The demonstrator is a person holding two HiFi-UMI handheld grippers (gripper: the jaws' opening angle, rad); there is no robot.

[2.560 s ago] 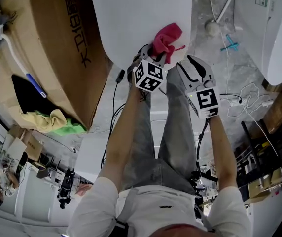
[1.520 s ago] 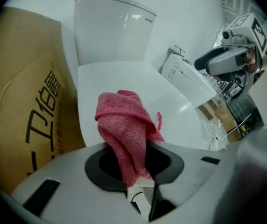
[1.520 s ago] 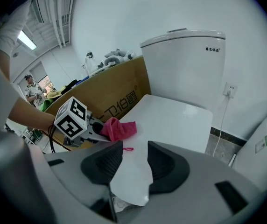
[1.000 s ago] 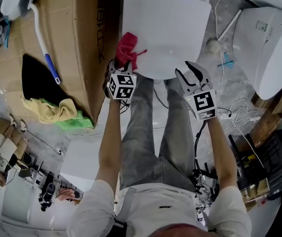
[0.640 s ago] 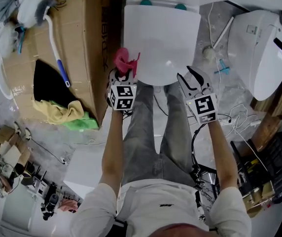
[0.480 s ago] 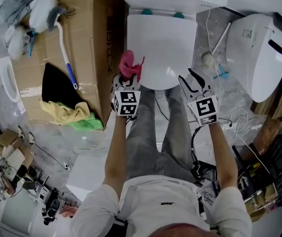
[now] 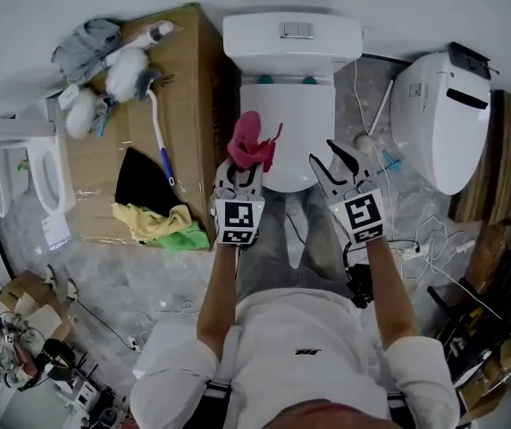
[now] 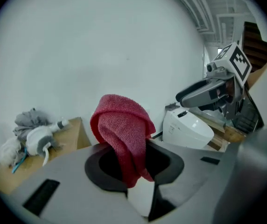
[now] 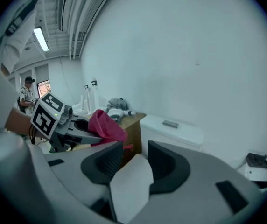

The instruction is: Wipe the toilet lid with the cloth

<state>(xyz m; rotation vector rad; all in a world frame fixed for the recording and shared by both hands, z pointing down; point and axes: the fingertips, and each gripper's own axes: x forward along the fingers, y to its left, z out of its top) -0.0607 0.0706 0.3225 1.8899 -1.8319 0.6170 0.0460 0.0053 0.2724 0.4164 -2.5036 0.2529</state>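
While the left gripper (image 7: 240,175) is pinching the red cloth (image 7: 254,143) by the lid's (image 7: 296,132) left front edge, right gripper (image 7: 331,164) hanging spread and empty, only the head view is showing the lid.

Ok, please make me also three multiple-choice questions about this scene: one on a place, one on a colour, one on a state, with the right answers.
1. Where does the brush lie?
A. on the toilet lid
B. on the cardboard
C. on the bare floor

2. What colour is the cloth in the left gripper?
A. blue
B. white
C. red

3. How does the right gripper stand?
A. open and empty
B. shut on the cloth
C. shut on the brush

Answers: 1 B, the brush rests on the brown cardboard; 2 C, the cloth clamped in the left gripper is red; 3 A, its jaws stand apart with nothing between them.
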